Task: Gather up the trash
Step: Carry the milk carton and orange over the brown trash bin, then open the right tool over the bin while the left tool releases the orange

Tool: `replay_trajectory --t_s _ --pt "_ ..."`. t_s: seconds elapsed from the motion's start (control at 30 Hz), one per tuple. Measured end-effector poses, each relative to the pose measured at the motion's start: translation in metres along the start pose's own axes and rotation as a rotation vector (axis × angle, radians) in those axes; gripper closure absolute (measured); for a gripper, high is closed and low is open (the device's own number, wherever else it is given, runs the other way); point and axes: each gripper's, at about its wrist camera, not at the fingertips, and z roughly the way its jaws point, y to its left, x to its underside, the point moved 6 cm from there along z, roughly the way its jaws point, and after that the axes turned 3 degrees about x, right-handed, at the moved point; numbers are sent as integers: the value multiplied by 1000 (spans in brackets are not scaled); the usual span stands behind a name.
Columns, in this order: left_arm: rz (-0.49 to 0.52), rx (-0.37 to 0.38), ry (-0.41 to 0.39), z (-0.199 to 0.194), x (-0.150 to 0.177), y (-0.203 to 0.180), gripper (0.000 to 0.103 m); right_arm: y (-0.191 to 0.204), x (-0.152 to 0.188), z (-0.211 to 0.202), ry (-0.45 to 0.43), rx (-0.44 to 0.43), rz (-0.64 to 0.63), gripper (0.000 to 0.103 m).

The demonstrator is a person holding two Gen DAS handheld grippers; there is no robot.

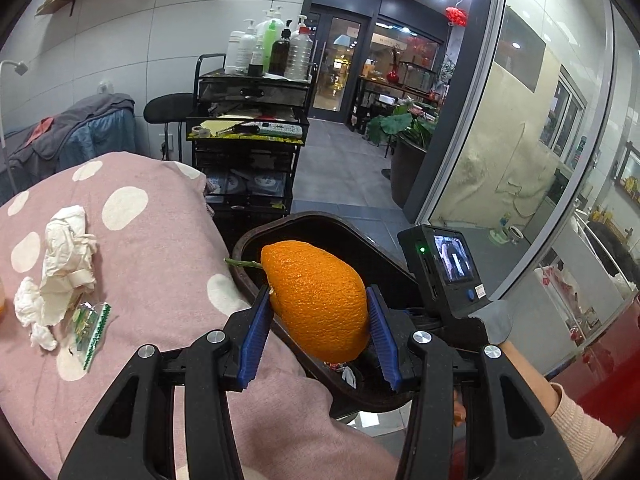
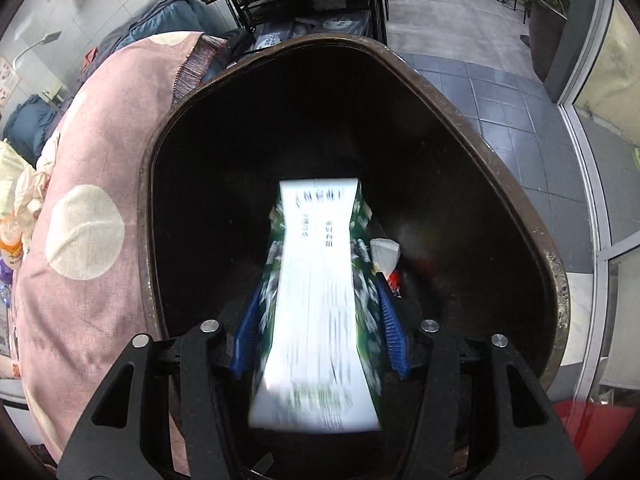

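Our left tongs (image 1: 320, 320) pinch one orange fruit with dimpled peel (image 1: 318, 300) between their blue ribbed pads, a short green stem sticking out at its far left; the fruit hangs just above the near rim of one dark brown, rounded plastic bin (image 1: 256, 236). Our right tongs (image 2: 320, 320) point steeply down into that same bin (image 2: 472, 152), and one blurred white-and-green printed packet (image 2: 316, 300) lies between their blue pads; whether the pads touch it we cannot tell from the blur, so we cannot say if they grip it. A few scraps lie on the bin floor beside it, one white (image 2: 385, 254) and one red. From the left view we see the other gripper's small screen unit (image 1: 448, 268), a grey-gloved hand (image 1: 496, 320) and a cream knitted sleeve (image 1: 576, 432) at right. Left of the bin sits one pink cushion with cream dots (image 1: 140, 220), carrying one heap of crumpled white tissue (image 1: 60, 268) and one small green-edged clear wrapper (image 1: 90, 328).
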Motion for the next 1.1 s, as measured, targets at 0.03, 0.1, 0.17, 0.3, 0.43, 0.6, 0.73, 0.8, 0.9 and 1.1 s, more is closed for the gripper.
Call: replay_trajectory --t_s 0.03,0.1,0.17,0.3,0.43,0.6,0.73,0.8,0.9,1.1 --pt "-4 6 10 4 0 0 57 1 1 -1 -8 0 6 42" --pt "-6 10 19 5 2 -3 57 3 1 -5 -29 6 2 42" --pt "0 6 25 10 1 -4 57 3 3 -14 -57 -8 13 41" --pt "1 15 36 16 -2 -8 57 -4 9 -44 -155 -1 28 31" --pt "11 27 49 25 -6 -17 57 -18 14 -74 -248 13 69 29" --pt "33 51 84 40 -8 -32 57 -40 18 -102 -333 61 123 20" --pt "48 61 125 56 -6 -40 57 -57 22 -113 -362 77 172 20" --pt "55 62 146 65 -5 -44 57 -67 22 -116 -375 81 198 20" --pt "82 50 180 77 0 -49 57 -82 24 -121 -383 97 224 20" --pt "113 36 239 94 11 -56 57 -96 26 -122 -383 96 249 20"
